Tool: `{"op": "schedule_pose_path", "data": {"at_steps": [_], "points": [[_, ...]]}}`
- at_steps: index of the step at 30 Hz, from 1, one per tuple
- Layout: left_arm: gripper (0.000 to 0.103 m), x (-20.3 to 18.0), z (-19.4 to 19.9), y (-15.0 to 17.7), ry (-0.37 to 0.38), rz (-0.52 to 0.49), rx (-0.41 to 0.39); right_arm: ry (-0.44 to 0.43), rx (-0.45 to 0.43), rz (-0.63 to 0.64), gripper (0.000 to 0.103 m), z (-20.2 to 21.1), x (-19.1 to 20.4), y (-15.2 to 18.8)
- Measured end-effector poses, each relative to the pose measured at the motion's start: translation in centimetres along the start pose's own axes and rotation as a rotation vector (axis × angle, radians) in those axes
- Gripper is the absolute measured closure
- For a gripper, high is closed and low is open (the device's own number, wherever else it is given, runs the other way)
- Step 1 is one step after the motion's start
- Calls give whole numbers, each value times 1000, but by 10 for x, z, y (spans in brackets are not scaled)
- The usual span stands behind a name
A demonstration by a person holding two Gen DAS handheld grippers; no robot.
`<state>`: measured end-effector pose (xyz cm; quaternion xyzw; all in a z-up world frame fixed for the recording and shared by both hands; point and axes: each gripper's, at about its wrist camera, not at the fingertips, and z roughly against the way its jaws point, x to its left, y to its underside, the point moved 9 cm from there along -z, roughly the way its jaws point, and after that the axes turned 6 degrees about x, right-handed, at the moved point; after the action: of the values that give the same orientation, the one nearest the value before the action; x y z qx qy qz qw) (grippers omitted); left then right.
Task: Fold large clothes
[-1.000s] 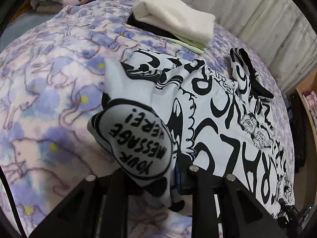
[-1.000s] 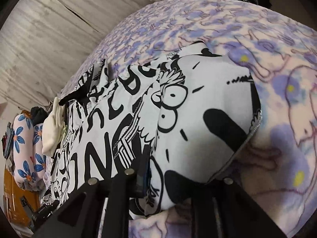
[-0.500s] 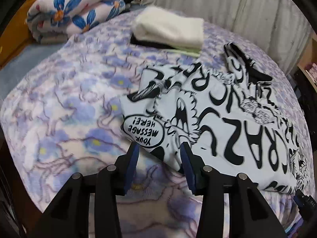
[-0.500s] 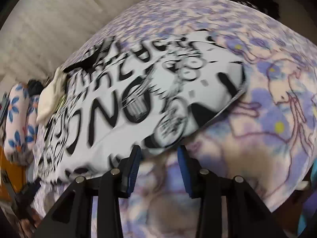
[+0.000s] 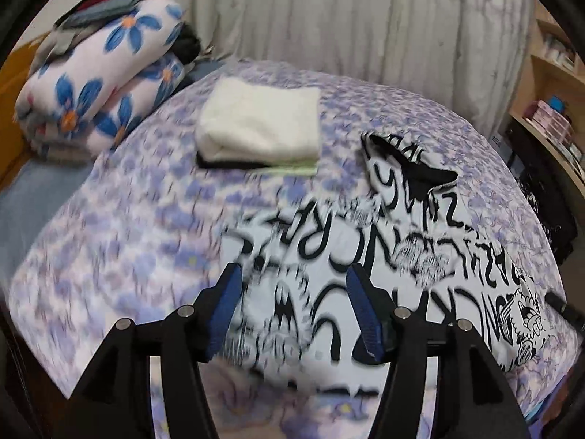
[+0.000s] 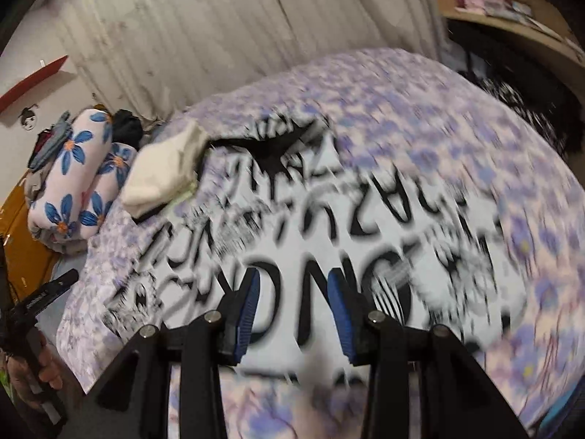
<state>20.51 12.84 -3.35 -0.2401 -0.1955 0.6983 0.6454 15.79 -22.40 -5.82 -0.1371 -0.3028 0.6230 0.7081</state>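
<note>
A white garment with black graffiti print (image 5: 420,267) lies spread flat on the bed, also in the right wrist view (image 6: 329,241). Its black-lined collar end (image 5: 416,172) points to the far side. My left gripper (image 5: 294,289) is open and empty, held above the garment's near left edge. My right gripper (image 6: 292,292) is open and empty, above the garment's near middle. Both views are motion-blurred.
The bed has a purple floral cover (image 5: 139,226). A stack of folded clothes with a cream one on top (image 5: 261,124) sits at the far side. A rolled blue-flower blanket (image 5: 98,84) lies far left. A grey curtain (image 5: 347,18) hangs behind; shelves (image 5: 548,109) stand right.
Both grippers have let go of the garment's near corners and opened. They have pulled back and up. The garment now lies flat on the bed.
</note>
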Motion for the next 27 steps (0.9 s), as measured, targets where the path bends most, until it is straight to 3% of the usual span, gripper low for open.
{"op": "schedule_pose_path", "data": {"at_steps": [7,15,19,27], "points": [[40,-37,-37,-90,24,-91,-8,41,-43,109,65,-19,18,-97],[39,-110,-119,-173,30,-176,32,69,60,98,65,-111,-1,-192],[39,-149,-170,-205,29,-219,73,88,122,82,65,-167,-13,-225],[39,-200,-273,-243,45,-182,167,51,242,50,65,-277,-9,-257]]}}
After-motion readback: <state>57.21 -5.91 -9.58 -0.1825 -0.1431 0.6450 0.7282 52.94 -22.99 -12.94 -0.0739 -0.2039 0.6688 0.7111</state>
